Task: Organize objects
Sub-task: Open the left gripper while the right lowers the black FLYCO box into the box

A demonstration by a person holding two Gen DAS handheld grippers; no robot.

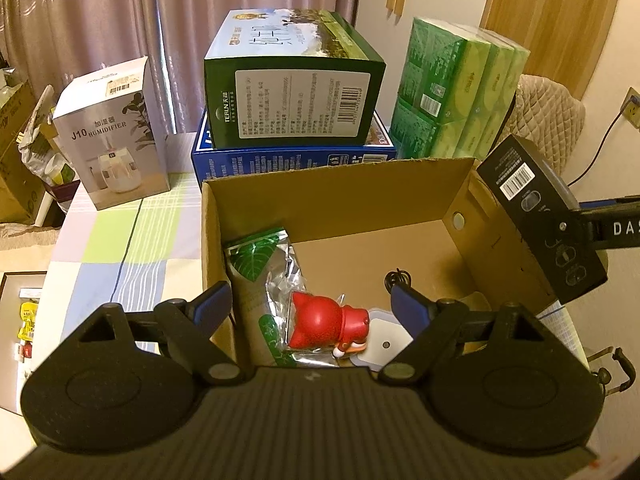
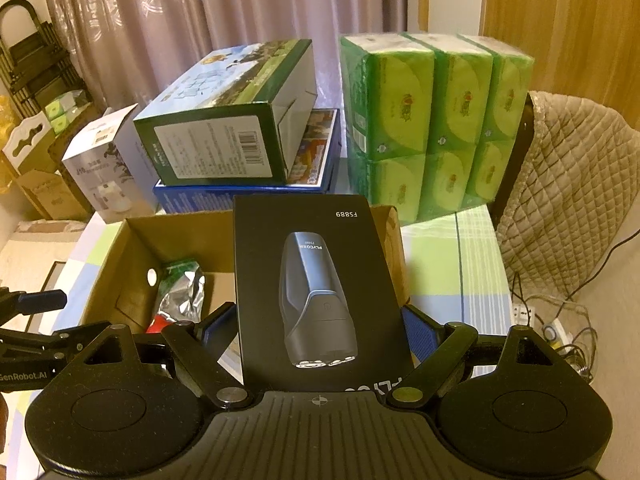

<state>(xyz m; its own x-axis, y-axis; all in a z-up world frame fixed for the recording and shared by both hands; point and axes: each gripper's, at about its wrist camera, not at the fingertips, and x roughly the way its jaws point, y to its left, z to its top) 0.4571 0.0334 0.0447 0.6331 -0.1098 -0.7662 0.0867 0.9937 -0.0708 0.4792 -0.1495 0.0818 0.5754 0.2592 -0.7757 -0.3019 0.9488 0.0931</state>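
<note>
A table under a checked cloth (image 1: 120, 248) of pale green, blue and white carries everything here. At its far side a pack of green tissue bricks (image 2: 436, 120) stands upright, just beside a green milk carton (image 1: 294, 92) stacked flat on a blue box (image 1: 280, 162), with a white humidifier box (image 1: 112, 132) upright and well apart to the left. In front of these sits an open cardboard box (image 1: 340, 200), its flaps up and its floor partly bare. The right gripper (image 2: 320, 330) is clamped on a black shaver box (image 2: 320, 280) printed FS889, both blue pads pressing its side edges, and holds it tilted above the cardboard box's right wall. The left gripper (image 1: 312, 304) hangs over the near edge of the cardboard box with its fingers spread wide and nothing between them. Inside, against the left wall, lies a silver-and-green foil pouch (image 1: 260, 276); a red toy figure (image 1: 324, 320) rests on it, touching a small white square device (image 1: 384, 340), and a thin black cord (image 1: 398, 278) is coiled nearby.
</note>
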